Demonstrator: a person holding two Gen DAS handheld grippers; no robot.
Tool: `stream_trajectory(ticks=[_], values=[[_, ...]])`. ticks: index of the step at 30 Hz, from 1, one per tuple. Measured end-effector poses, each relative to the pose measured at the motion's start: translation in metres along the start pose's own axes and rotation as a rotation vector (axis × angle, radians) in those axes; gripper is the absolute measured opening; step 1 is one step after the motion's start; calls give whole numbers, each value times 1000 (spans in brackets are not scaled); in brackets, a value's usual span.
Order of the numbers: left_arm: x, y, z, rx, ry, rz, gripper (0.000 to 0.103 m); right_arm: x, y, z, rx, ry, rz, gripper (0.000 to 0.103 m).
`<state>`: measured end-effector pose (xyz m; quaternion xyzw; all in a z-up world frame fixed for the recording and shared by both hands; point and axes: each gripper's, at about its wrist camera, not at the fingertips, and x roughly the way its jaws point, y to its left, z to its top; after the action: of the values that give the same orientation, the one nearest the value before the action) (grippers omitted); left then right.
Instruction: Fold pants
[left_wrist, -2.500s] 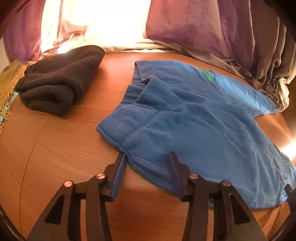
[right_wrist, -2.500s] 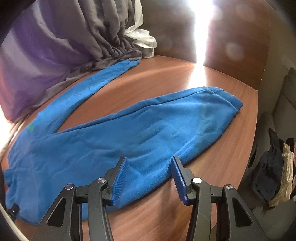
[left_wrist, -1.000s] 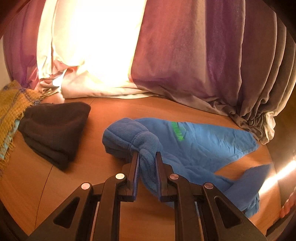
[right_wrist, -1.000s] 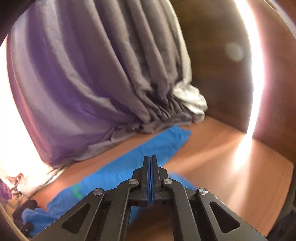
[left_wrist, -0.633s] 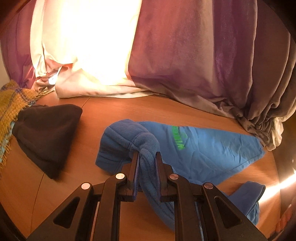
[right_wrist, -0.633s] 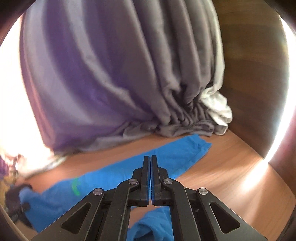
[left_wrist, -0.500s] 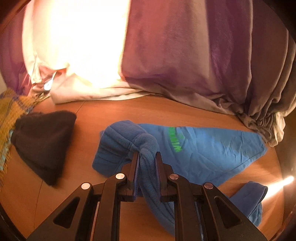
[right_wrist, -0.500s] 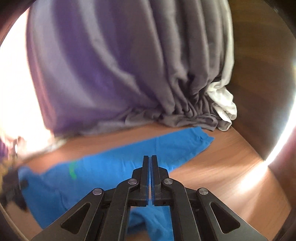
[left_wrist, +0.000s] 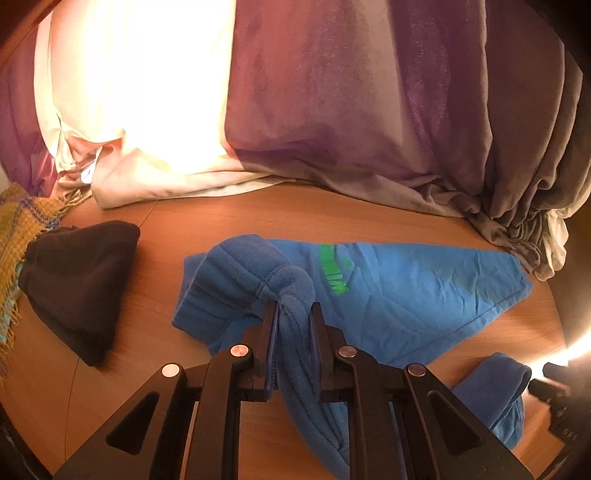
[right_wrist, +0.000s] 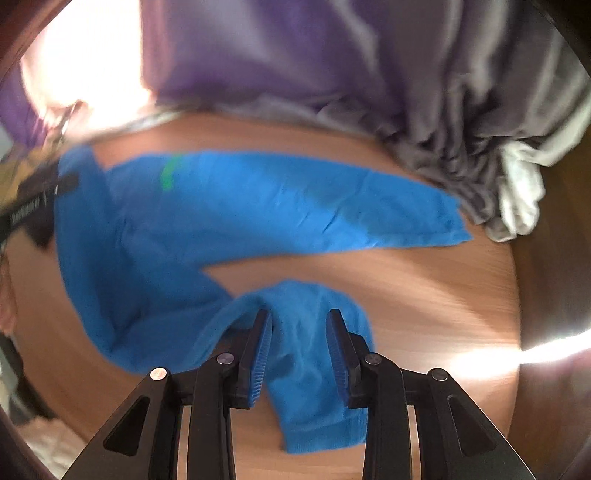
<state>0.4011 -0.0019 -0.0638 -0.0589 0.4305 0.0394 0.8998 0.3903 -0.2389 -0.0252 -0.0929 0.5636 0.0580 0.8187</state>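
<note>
Left wrist view: left claw (left_wrist: 293, 325) is clamped narrow on a bunched waistband corner of the pants (left_wrist: 406, 291), lifting it clear of the bench (left_wrist: 221, 221); prob. so that half can be carried over the far leg, which lies flat w/ green lettering (left_wrist: 332, 269) up; near leg trails off to the right, its cuff crumpled by the bench edge.

Right wrist view (blurred, motion): right claw (right_wrist: 299, 336) has its jaws opening over the near leg's cuff; blue cloth sits between the pads but they don't seem to press on it, so I judge the cuff is being let go, not gripped; cuff lies on the wood short of the far leg, so legs aren't stacked yet; fold looks early, approx. first step.

Pants lie mid-bench, waist end toward the left claw, legs spread in a V toward the curtain.

Surface: smooth brown wood bench, rounded edge; bright glare streak at right. Room: purple-grey curtain (left_wrist: 369, 110) bunched on the back of the bench, strong window light thru it; dark folded garment (left_wrist: 77, 280) and yellow fringed blanket (left_wrist: 14, 229) at left, well apart from the pants.
</note>
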Motion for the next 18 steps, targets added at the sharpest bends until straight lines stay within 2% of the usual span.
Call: stream_trajectory(ticks=[2, 5, 7, 8, 9, 11, 14, 18], values=[[1, 3, -1, -12, 5, 4, 16, 9, 4, 0, -41, 34, 2, 32], [1, 8, -2, -26, 12, 8, 16, 20, 8, 4, -88, 41, -4, 32], [-2, 9, -4, -14, 7, 19, 16, 28, 5, 7, -80, 53, 3, 30], [-4, 9, -5, -10, 5, 23, 16, 29, 3, 8, -75, 47, 12, 17], [-8, 10, -7, -5, 1, 25, 16, 29, 2, 9, -73, 39, 15, 9], [-15, 10, -12, 5, -14, 39, 16, 20, 0, 7, -72, 3, 9, 5], [-29, 12, -22, -2, -45, 60, 16, -2, -2, 6, -65, -71, -27, 5], [-45, 16, -26, -36, -78, 73, 16, -30, -14, 13, -37, -172, -120, 5]])
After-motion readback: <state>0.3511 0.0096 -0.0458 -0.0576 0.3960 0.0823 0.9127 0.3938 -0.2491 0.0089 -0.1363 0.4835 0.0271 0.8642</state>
